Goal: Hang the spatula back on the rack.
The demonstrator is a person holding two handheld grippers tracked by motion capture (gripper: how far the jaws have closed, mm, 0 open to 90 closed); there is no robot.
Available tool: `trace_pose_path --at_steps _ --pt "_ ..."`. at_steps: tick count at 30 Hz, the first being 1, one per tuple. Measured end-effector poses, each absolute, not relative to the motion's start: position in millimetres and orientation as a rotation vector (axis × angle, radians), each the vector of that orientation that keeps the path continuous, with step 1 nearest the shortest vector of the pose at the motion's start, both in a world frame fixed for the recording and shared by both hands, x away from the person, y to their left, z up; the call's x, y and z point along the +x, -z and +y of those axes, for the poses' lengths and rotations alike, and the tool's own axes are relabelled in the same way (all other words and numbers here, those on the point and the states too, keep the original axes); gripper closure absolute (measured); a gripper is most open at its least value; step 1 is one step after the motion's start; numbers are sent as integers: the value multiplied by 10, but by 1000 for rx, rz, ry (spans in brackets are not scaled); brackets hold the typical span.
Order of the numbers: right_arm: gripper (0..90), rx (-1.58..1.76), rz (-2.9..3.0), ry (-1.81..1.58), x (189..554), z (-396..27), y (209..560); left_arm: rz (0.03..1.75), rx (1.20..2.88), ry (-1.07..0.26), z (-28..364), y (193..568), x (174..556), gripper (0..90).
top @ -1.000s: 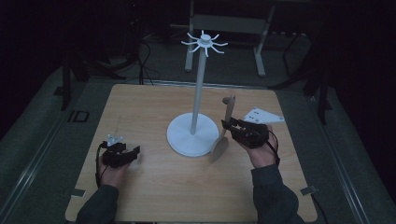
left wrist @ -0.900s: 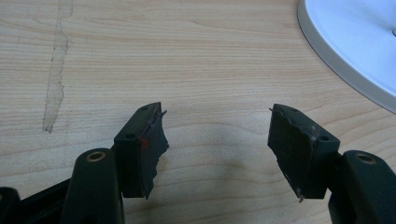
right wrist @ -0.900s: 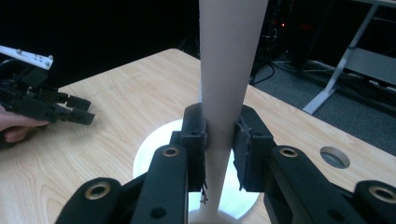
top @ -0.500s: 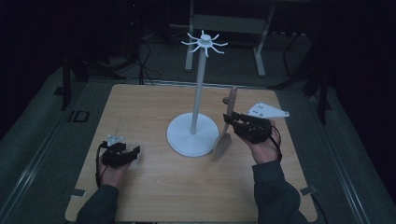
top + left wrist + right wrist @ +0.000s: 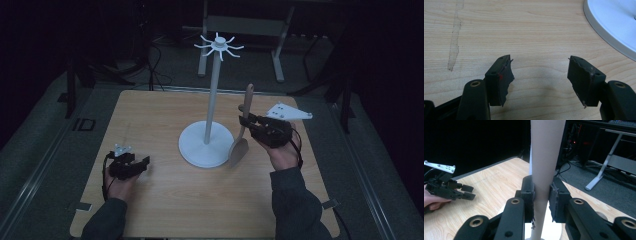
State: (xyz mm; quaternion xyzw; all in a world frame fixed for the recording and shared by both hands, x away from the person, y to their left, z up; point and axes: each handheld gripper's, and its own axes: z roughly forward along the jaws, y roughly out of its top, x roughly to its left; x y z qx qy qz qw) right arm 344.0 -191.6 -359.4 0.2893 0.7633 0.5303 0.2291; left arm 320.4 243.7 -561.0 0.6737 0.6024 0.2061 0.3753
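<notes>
The right hand-held gripper (image 5: 244,121) is clamped on the handle of a pale wooden spatula (image 5: 241,131), held nearly upright beside the tall white hanging stand with a round base and spoked hooks on top (image 5: 213,100). The blade hangs just above the light wooden worktop (image 5: 160,200), near the base's rim. To hang it well, I judge the spatula should be lifted straight, kept clear of the pole, and its handle end brought up to a hook. The spatula is slim, with a flat, broad blade. The left hand-held gripper (image 5: 540,77) rests low over the worktop, jaws wide apart and empty.
</notes>
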Motion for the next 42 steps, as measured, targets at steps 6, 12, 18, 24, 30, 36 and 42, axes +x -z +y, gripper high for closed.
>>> trace_pose_path --at_steps 6,12,18,24,30,36,42 --pt "756 798 2103 -1470 3470 -1913 3535 1540 1727 -528 2437 5610 3204 363" --pt "756 796 2104 -1471 3509 -1891 3490 1540 1726 -529 2438 5609 3204 362" --pt "756 794 2106 -1471 3543 -1882 3453 1542 1722 -530 2441 5609 3203 362" --pt "756 792 2109 -1460 3572 -1882 3407 1543 1722 -530 2439 5611 3205 362" --pt "756 804 2109 -1457 3608 -1897 3386 1543 1722 -530 2440 5611 3204 362" --pt "756 803 2109 -1456 3630 -1889 3367 1543 1719 -530 2441 5611 3203 362" --pt "755 799 2114 -1449 3655 -1888 3337 1543 1722 -529 2440 5611 3203 362"
